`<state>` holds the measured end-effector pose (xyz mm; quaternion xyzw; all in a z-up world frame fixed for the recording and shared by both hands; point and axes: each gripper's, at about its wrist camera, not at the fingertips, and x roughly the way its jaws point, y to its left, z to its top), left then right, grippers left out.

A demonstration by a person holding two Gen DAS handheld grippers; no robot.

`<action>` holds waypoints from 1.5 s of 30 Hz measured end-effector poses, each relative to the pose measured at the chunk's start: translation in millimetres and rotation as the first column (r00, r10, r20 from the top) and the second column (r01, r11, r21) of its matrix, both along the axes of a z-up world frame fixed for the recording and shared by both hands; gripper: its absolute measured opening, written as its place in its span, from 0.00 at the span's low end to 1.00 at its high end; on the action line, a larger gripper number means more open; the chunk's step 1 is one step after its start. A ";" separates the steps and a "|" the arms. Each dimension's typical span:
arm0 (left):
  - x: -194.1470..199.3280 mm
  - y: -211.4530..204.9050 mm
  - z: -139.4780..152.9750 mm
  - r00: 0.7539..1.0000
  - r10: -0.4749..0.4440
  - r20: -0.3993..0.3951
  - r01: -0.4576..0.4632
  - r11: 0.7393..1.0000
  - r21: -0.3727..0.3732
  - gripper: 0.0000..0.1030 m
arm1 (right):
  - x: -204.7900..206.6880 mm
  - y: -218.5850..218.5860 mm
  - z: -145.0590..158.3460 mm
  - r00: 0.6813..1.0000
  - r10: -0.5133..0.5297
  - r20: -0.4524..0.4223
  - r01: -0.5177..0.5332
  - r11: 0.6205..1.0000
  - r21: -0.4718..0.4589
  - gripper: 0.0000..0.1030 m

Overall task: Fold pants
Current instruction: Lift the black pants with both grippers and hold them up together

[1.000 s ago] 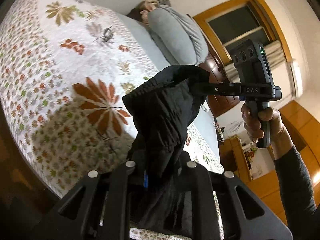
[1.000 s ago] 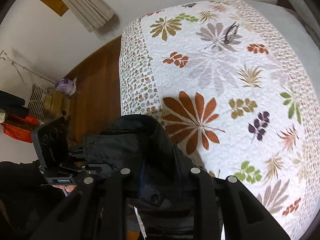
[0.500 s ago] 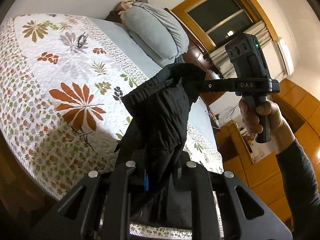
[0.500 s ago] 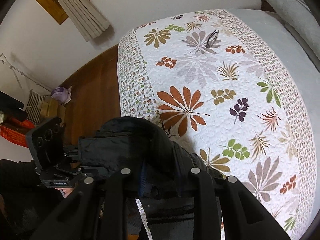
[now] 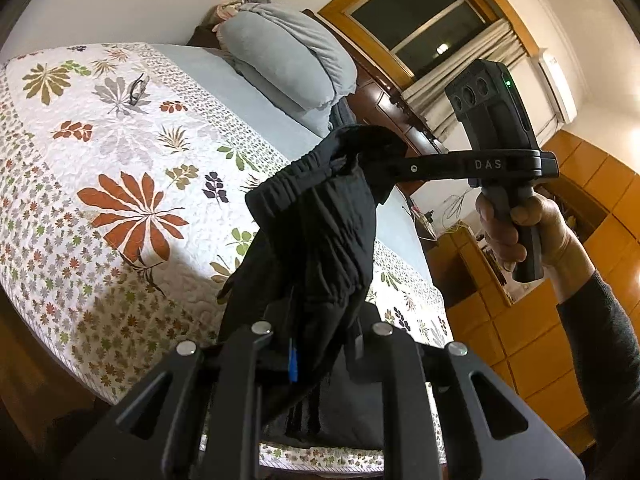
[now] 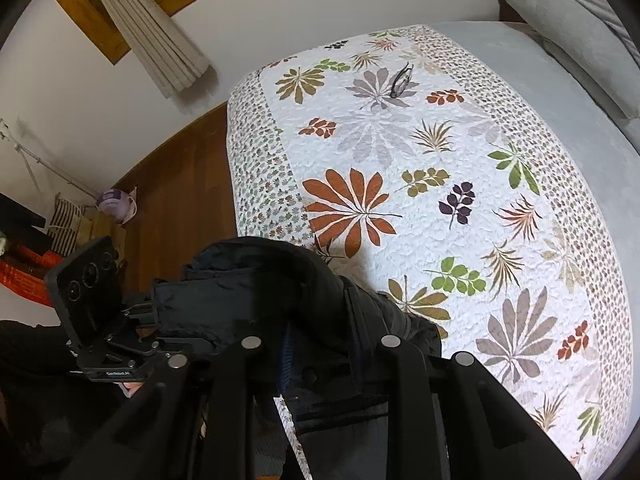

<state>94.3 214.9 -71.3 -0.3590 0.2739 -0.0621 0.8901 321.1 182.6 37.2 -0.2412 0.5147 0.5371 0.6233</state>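
Black pants (image 5: 316,240) hang bunched in the air over the edge of a bed with a floral quilt (image 5: 120,160). My left gripper (image 5: 320,344) is shut on one part of their waistband, low in the left wrist view. My right gripper (image 5: 356,160), held by a hand, is shut on the waistband's other end higher up. In the right wrist view the right gripper (image 6: 320,360) clamps the dark fabric (image 6: 256,280), and the left gripper (image 6: 154,320) pinches it at the left. The legs drop out of sight below.
A pair of glasses (image 6: 400,80) lies on the far part of the quilt (image 6: 440,240). Grey pillows (image 5: 288,68) are stacked at the head of the bed. Wooden floor (image 6: 176,200) and bags (image 6: 68,224) lie left of the bed, wooden cabinets (image 5: 540,320) to the right.
Both grippers have risen with the pants still in them, so more of the bed shows below. The left gripper has rolled slightly.
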 end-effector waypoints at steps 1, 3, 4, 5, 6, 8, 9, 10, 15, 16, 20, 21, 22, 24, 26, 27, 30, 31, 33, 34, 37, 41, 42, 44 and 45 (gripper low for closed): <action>0.3 -1.7 0.8 1.000 -0.003 0.000 0.003 1.000 0.004 0.14 | -0.1 -3.0 0.9 1.000 -0.005 0.002 0.005 1.000 0.002 0.23; 0.5 -6.7 3.1 1.000 -0.012 0.001 0.012 1.000 0.015 0.14 | -0.9 -8.0 2.0 1.000 -0.012 0.007 0.012 1.000 0.006 0.23; 0.9 -9.2 4.0 1.000 -0.018 0.001 0.018 1.000 0.023 0.14 | -1.3 -11.2 2.5 1.000 -0.016 0.010 0.016 1.000 0.009 0.23; 1.4 -10.9 4.9 1.000 -0.023 0.000 0.023 0.999 0.027 0.14 | -1.8 -15.2 3.1 1.000 -0.022 0.012 0.022 1.000 0.012 0.23; 1.7 -12.8 5.6 1.000 -0.029 -0.001 0.029 0.999 0.031 0.14 | -2.2 -18.6 3.6 1.000 -0.027 0.014 0.027 1.000 0.015 0.23; 2.4 -17.4 7.2 0.999 -0.041 -0.003 0.041 0.998 0.044 0.14 | -2.9 -23.3 3.7 0.999 -0.035 0.019 0.035 0.999 0.019 0.23; 2.6 -19.2 7.7 0.999 -0.045 -0.003 0.045 0.998 0.050 0.14 | -3.7 -26.9 4.2 0.999 -0.041 0.022 0.041 0.999 0.023 0.23; 3.0 -21.2 8.3 0.999 -0.049 -0.004 0.049 0.997 0.054 0.14 | -4.5 -30.5 4.3 0.999 -0.047 0.026 0.046 0.998 0.030 0.23; 4.9 -33.0 11.9 0.998 -0.067 -0.005 0.067 0.995 0.074 0.14 | -4.7 -46.2 4.8 0.997 -0.069 0.031 0.067 0.997 0.043 0.23; 5.2 -35.1 12.4 0.998 -0.070 -0.005 0.070 0.995 0.075 0.14 | -4.7 -48.5 5.2 0.997 -0.071 0.032 0.070 0.997 0.044 0.23; 5.1 -43.0 15.3 0.997 -0.080 -0.005 0.080 0.993 0.085 0.14 | -5.9 -56.3 6.3 0.996 -0.082 0.039 0.080 0.996 0.046 0.23; 5.1 -45.2 16.2 0.997 -0.083 -0.005 0.083 0.993 0.089 0.14 | -6.3 -58.6 6.5 0.996 -0.085 0.039 0.083 0.995 0.048 0.23; 5.2 -46.7 16.7 0.996 -0.085 -0.005 0.085 0.992 0.091 0.14 | -6.8 -61.0 6.6 0.995 -0.087 0.041 0.085 0.995 0.049 0.23; 5.2 -50.7 18.0 0.996 -0.092 -0.005 0.092 0.991 0.097 0.14 | -7.5 -66.0 7.2 0.995 -0.093 0.042 0.091 0.994 0.053 0.23; 5.2 -54.4 19.3 0.995 -0.097 -0.005 0.097 0.990 0.101 0.14 | -8.1 -71.0 7.6 0.994 -0.098 0.042 0.096 0.994 0.057 0.23; 5.1 -56.1 19.9 0.995 -0.099 -0.005 0.099 0.990 0.102 0.14 | -8.2 -73.0 7.6 0.994 -0.099 0.043 0.097 0.994 0.058 0.23; 4.5 -60.5 21.0 0.994 -0.107 -0.005 0.107 0.989 0.107 0.14 | -9.1 -79.2 8.3 0.993 -0.107 0.045 0.104 0.993 0.063 0.23; 4.4 -62.2 21.6 0.994 -0.110 -0.005 0.110 0.988 0.109 0.14 | -9.4 -81.1 8.6 0.993 -0.109 0.046 0.106 0.992 0.063 0.23; 4.4 -65.9 23.1 0.993 -0.116 -0.004 0.115 0.987 0.113 0.14 | -10.2 -85.1 9.4 0.992 -0.113 0.048 0.110 0.992 0.065 0.23; 4.4 -67.4 23.8 0.993 -0.117 -0.004 0.117 0.986 0.115 0.14 | -10.4 -87.3 9.7 0.992 -0.115 0.048 0.112 0.992 0.067 0.23; 5.5 -73.7 25.7 0.992 -0.127 -0.003 0.126 0.985 0.121 0.14 | -10.8 -95.3 10.3 0.991 -0.125 0.050 0.121 0.990 0.071 0.23; 5.9 -85.5 28.5 0.990 -0.143 -0.001 0.142 0.980 0.139 0.14 | -10.3 -106.1 10.9 0.989 -0.137 0.050 0.133 0.988 0.079 0.23; 6.1 -87.3 28.7 0.989 -0.146 -0.002 0.144 0.979 0.141 0.14 | -10.4 -109.4 10.9 0.989 -0.140 0.049 0.136 0.987 0.082 0.23; 7.2 -93.0 29.5 0.988 -0.154 -0.003 0.153 0.977 0.151 0.14 | -10.2 -115.1 10.8 0.988 -0.146 0.048 0.142 0.986 0.087 0.23; 8.0 -95.6 29.5 0.987 -0.158 -0.003 0.157 0.975 0.156 0.14 | -9.8 -119.0 10.4 0.988 -0.149 0.047 0.145 0.985 0.090 0.23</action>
